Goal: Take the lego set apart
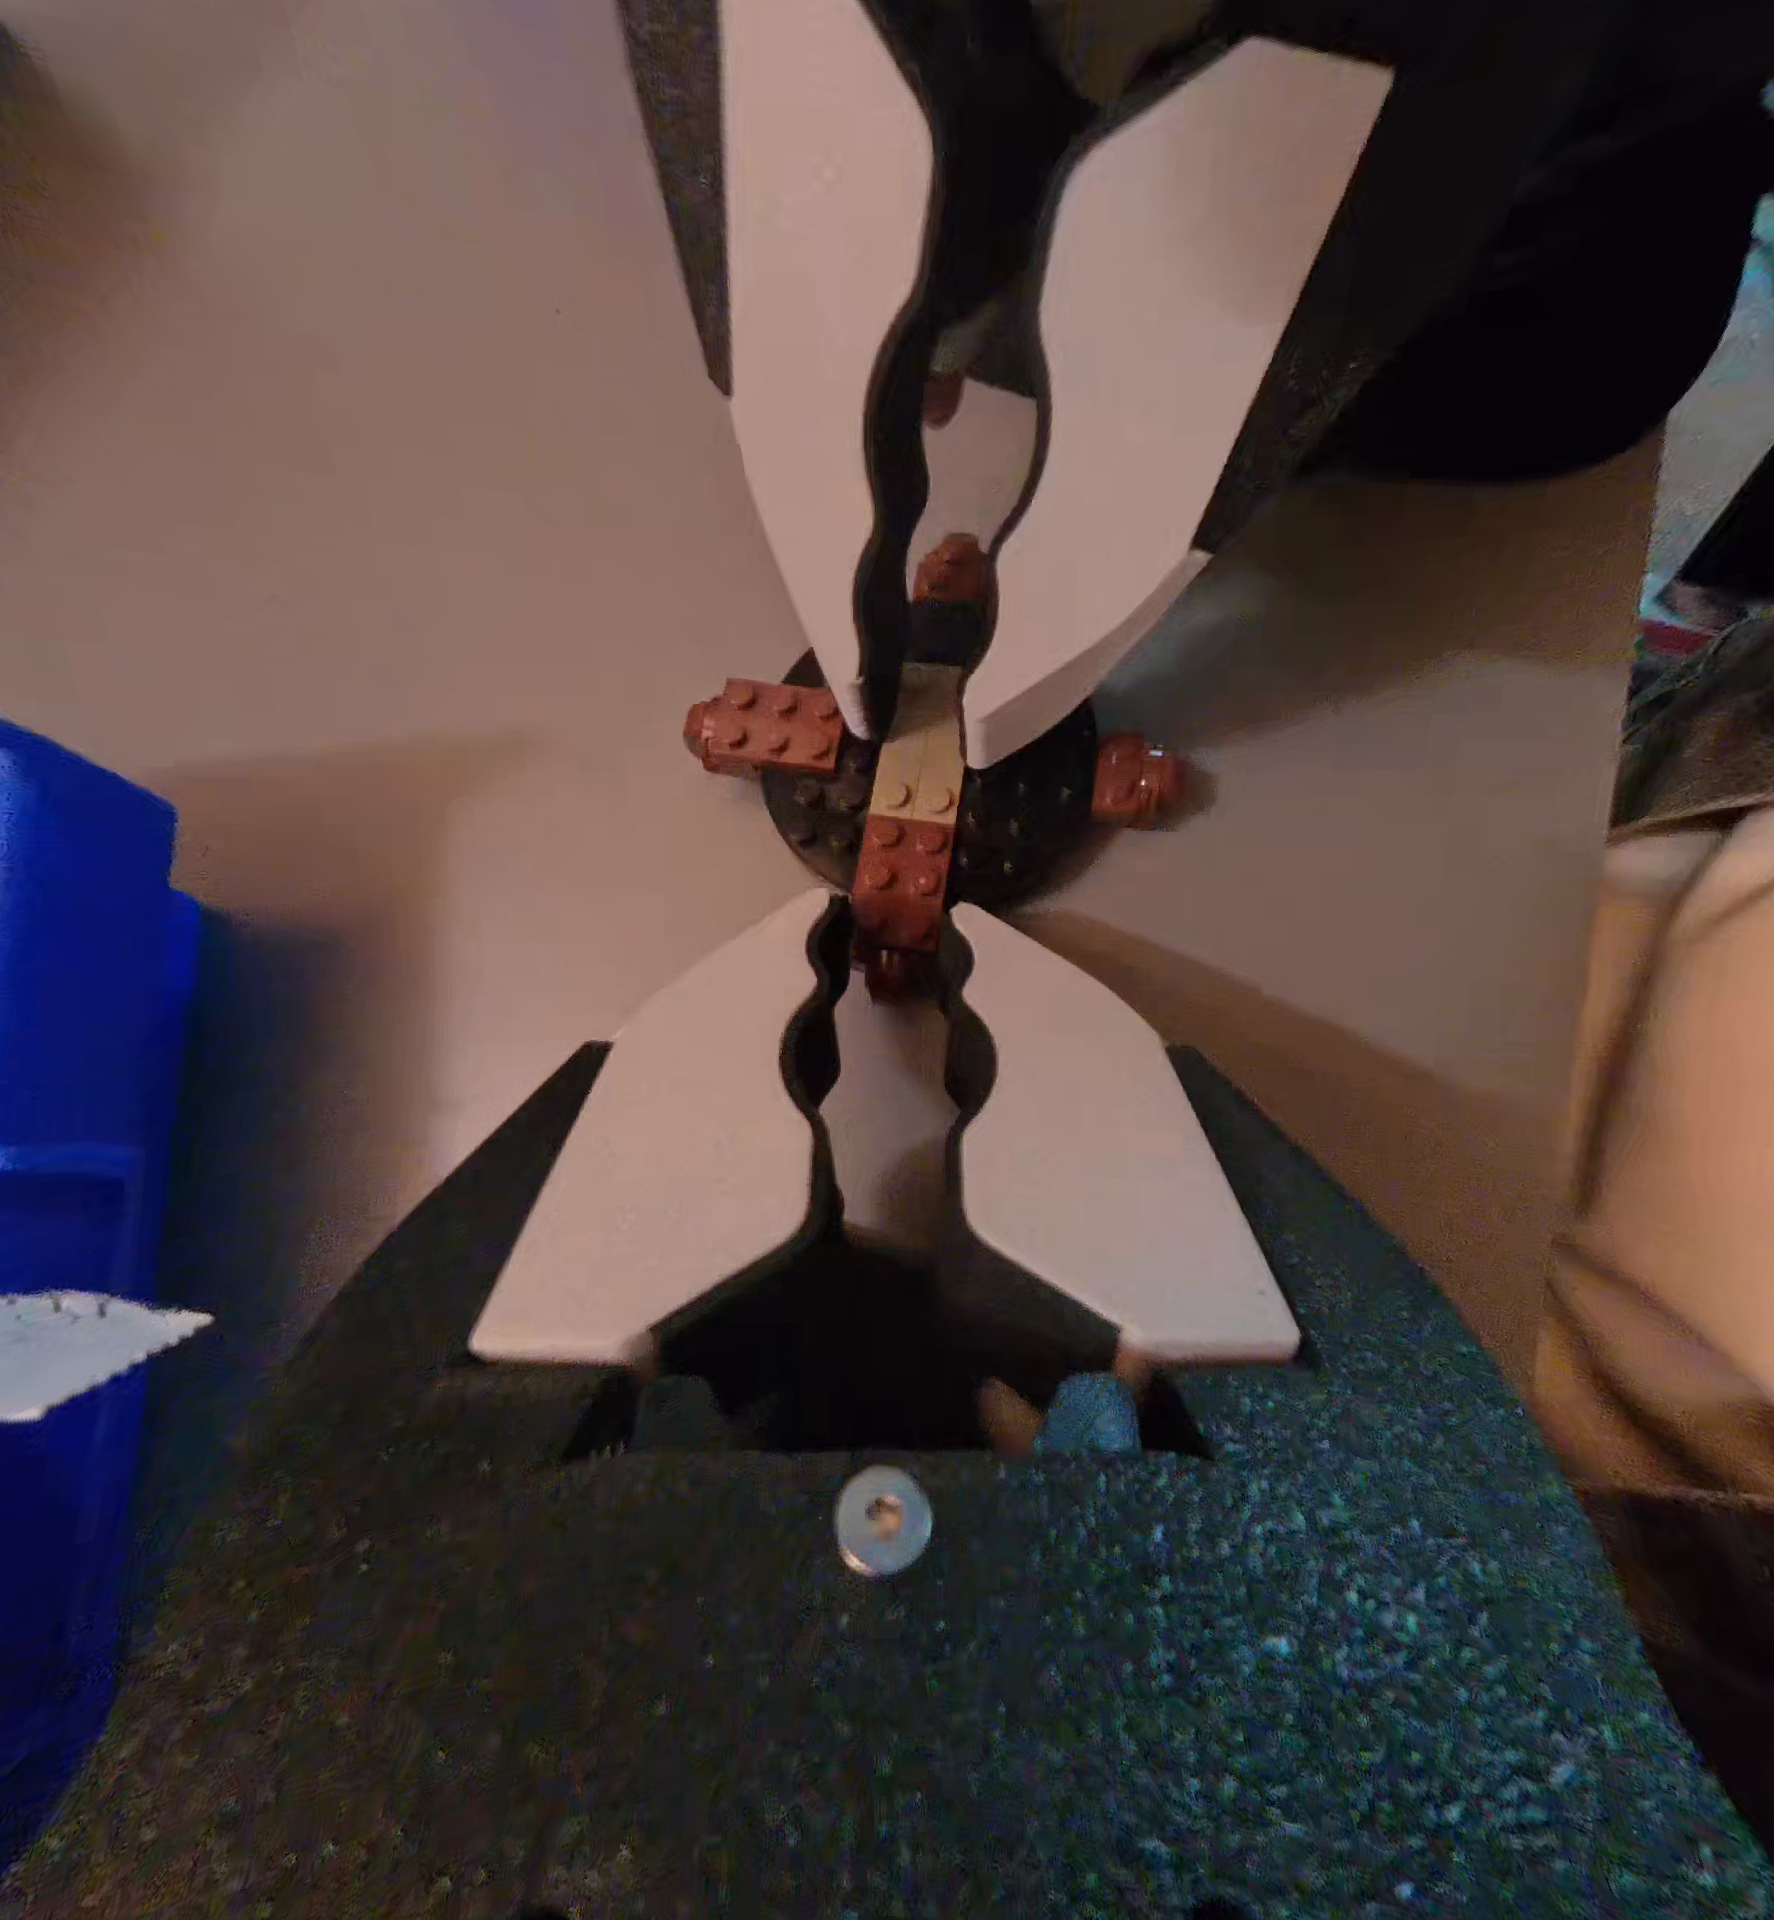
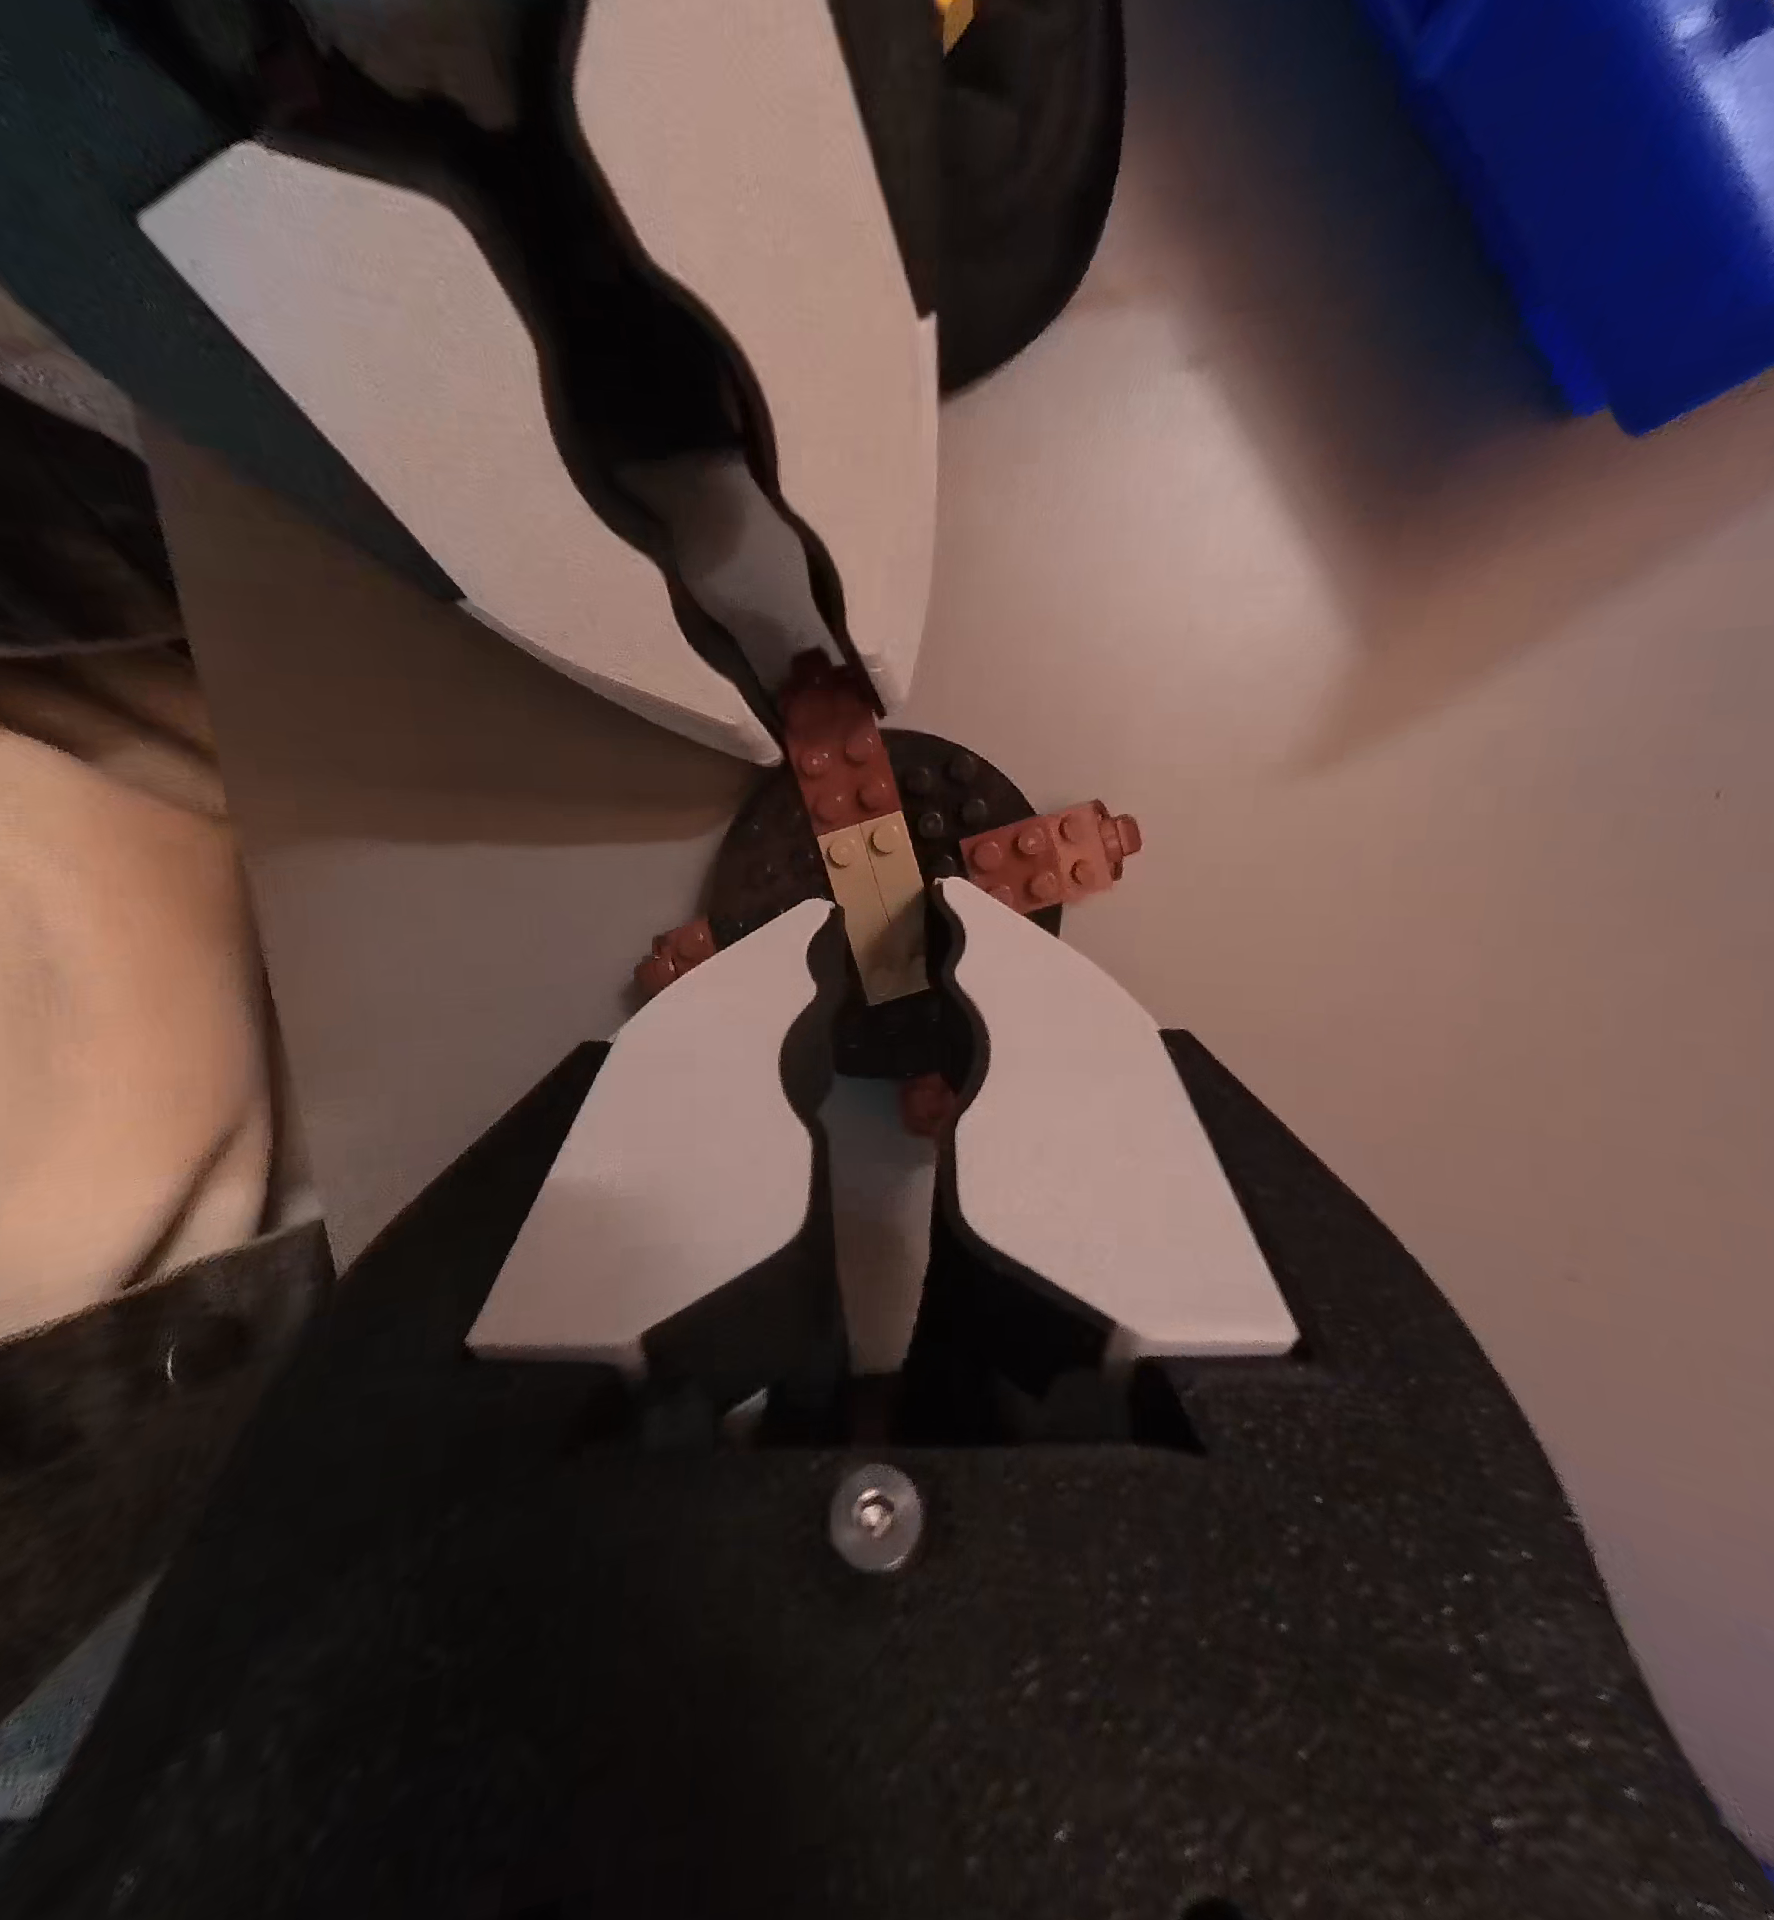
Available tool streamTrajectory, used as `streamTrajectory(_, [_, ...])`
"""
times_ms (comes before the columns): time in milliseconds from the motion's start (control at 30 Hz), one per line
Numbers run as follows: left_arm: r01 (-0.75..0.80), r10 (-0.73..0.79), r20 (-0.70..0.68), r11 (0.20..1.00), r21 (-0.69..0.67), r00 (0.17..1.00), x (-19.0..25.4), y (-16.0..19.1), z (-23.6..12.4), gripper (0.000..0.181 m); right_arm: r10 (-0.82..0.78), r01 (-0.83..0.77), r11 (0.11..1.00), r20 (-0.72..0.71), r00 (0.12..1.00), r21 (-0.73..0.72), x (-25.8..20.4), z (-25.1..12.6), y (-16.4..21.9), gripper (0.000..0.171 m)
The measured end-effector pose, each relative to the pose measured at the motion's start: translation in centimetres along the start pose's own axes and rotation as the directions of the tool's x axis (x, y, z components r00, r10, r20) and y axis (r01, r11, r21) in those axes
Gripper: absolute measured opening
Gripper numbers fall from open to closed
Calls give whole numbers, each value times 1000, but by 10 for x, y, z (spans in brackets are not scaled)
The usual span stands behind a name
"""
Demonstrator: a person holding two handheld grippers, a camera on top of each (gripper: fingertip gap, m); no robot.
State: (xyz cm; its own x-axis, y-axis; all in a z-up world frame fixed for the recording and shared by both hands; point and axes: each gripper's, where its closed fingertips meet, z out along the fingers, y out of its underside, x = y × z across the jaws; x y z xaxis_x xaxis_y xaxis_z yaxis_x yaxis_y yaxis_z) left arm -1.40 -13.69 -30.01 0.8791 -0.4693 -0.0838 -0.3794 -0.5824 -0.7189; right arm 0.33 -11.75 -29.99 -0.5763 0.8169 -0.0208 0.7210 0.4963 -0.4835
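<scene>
Two grippers meet over one small lego set [image 1: 914,800] on the pale table [image 1: 395,468], facing each other from opposite sides. The set is a round black studded plate [image 1: 1028,821] carrying a central strip of tan pieces [image 1: 919,774] and brown pieces, with further brown plates sticking out past the rim.

My left gripper [image 1: 893,935] is clenched on the near brown plate [image 1: 904,862] at the end of the central strip; both white fingertips press against its sides. A second brown plate [image 1: 769,727] lies angled on the disc's left edge, and a brown stub [image 1: 1132,779] projects on the right.

My right gripper [image 2: 888,925] is closed around the tan pieces [image 2: 867,857] at its end of the strip, fingertips touching them on either side. From this side the brown plate [image 2: 841,764] held by the left gripper [image 2: 831,717] sits at the far end, and the angled brown plate [image 2: 1044,862] points off to the right.

A blue plastic bin [image 1: 41,987] stands near the set, to the left in the left wrist view. A person's light-coloured clothing [image 1: 1714,1091] fills the right edge of that view.
</scene>
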Motion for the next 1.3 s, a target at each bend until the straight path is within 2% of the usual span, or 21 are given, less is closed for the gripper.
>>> streamTrajectory(300, [19,-18,-41,1000,14,999,2,0,0,15,-34,33,997,10,999,69,-1,-1,0,14])
streamTrajectory(400, [-24,24,-65,1000,-3,998,6,0,0,16,-58,55,993,27,998,101,-1,-2,0,14])
streamTrajectory(567, [-184,180,-68,980,-68,981,11,6,0,30,-108,106,990,21,994,92,-3,-2,0,15])
streamTrajectory(667, [-204,201,-39,972,-113,979,2,9,1,17,-139,138,988,5,990,71,-3,-3,2,15])
streamTrajectory(800, [-194,189,-69,978,-78,980,5,7,3,18,-136,135,989,7,991,62,-3,-3,3,15])
streamTrajectory(900, [-209,202,-98,975,-74,975,7,7,5,26,-142,141,988,12,990,69,-3,-3,2,15])
streamTrajectory(1000, [-215,209,-90,975,-63,974,4,5,8,17,-140,139,987,17,990,76,-3,-3,2,15])
streamTrajectory(1167, [-197,191,-103,978,-61,976,5,5,7,17,-182,180,976,5,983,120,-4,-9,3,16])
streamTrajectory(1300, [-237,232,-102,971,-42,967,7,6,6,17,-62,67,973,-30,998,220,9,-34,21,30])
